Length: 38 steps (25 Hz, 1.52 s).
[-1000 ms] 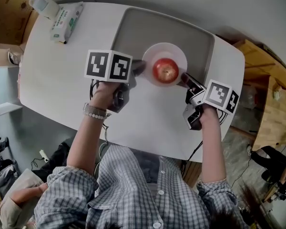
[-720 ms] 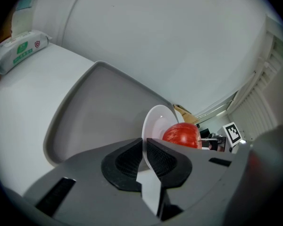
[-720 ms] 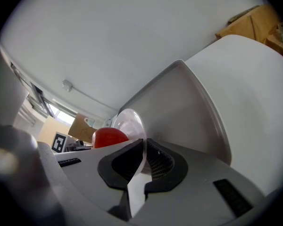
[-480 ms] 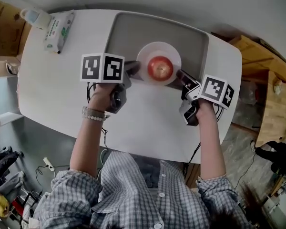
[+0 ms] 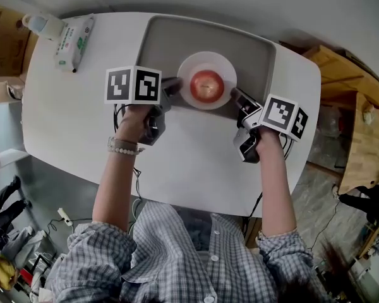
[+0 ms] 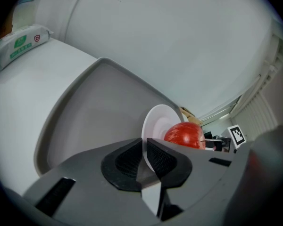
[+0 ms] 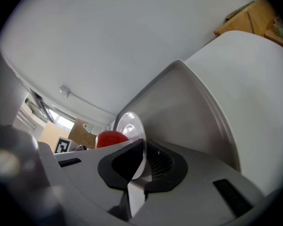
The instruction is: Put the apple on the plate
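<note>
A red apple (image 5: pixel 206 84) sits on a small white plate (image 5: pixel 192 65) over the near half of a grey tray (image 5: pixel 164 36). My left gripper (image 5: pixel 174 86) is shut on the plate's left rim, and my right gripper (image 5: pixel 237 96) is shut on its right rim. The left gripper view has the plate (image 6: pixel 153 124) edge pinched at the left gripper (image 6: pixel 144 147), with the apple (image 6: pixel 185 134) just beyond. In the right gripper view the right gripper (image 7: pixel 144 149) clamps the plate (image 7: pixel 127 121) rim beside the apple (image 7: pixel 111 138). Whether the plate rests on the tray or hangs above it I cannot tell.
The tray lies at the far side of a white table (image 5: pixel 82 118). A green-and-white tissue pack (image 5: pixel 69 33) and a small bottle (image 5: pixel 38 23) lie at the table's far left corner. Cardboard boxes (image 5: pixel 6 36) stand left of the table, wooden furniture (image 5: pixel 360 106) right.
Both grippers, still shut on the plate's rims, have edged the plate and apple slightly away from the person and further over the tray. The head view has shifted a little.
</note>
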Tool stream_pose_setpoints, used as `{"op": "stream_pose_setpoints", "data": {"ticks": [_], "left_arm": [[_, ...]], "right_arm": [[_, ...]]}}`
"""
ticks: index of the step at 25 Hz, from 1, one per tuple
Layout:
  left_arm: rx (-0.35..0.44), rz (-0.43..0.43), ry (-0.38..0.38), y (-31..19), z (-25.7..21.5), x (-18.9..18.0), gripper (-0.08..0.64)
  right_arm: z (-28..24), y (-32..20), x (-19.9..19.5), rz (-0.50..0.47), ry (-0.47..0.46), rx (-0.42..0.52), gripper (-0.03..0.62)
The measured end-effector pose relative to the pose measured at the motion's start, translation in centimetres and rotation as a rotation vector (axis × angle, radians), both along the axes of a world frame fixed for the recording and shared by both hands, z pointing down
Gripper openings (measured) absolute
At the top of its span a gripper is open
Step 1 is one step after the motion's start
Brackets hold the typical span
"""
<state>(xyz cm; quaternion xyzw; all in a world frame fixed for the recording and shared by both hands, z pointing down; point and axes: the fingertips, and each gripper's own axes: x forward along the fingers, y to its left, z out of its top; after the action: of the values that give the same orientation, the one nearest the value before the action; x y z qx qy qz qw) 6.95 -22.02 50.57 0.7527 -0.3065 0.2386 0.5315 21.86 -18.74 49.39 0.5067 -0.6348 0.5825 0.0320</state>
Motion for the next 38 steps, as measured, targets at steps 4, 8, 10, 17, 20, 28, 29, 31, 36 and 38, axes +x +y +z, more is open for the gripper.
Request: {"op": "stream_pose_setpoints", "data": {"ticks": [4,8,10,17,20,28,29,31,36,38], "left_arm": [[0.005,0.0,-0.005,-0.2,0.1,0.3,0.035],[0.01,0.007,-0.023,-0.4,0.1,0.5,0.035],[0.011,0.012,-0.036,-0.3,0.2,0.5,0.035],[0.016,0.034,-0.048,-0.2,0.4,0.9,0.035],[0.02,0.027,-0.048,-0.4,0.4,0.9,0.035],[0.036,0.011,-0.021,-0.7,0.0,1.0,0.035],[0.037,0.007,-0.011,-0.7,-0.1,1.1,0.035],[0.037,-0.008,0.012,-0.9,-0.3,1.2,0.035],[0.031,-0.036,0.049,-1.1,-0.6,1.2,0.035],[0.032,-0.041,0.053,-1.2,-0.6,1.2,0.035]], "right_arm": [[-0.3,-0.4,0.3,0.006,0.017,0.014,0.037],[-0.4,-0.6,0.5,-0.006,0.051,0.028,0.037],[-0.5,-0.7,0.5,-0.013,0.086,0.041,0.037],[-0.4,-1.4,0.7,-0.07,0.238,0.073,0.037],[-0.2,-1.5,0.5,-0.096,0.263,0.08,0.037],[0.0,-1.6,0.5,-0.116,0.291,0.09,0.038],[0.0,-1.6,0.5,-0.117,0.288,0.093,0.038],[-0.1,-1.7,0.4,-0.117,0.284,0.101,0.038],[-0.3,-1.8,0.5,-0.111,0.278,0.113,0.038],[-0.5,-1.9,0.4,-0.108,0.274,0.118,0.038]]}}
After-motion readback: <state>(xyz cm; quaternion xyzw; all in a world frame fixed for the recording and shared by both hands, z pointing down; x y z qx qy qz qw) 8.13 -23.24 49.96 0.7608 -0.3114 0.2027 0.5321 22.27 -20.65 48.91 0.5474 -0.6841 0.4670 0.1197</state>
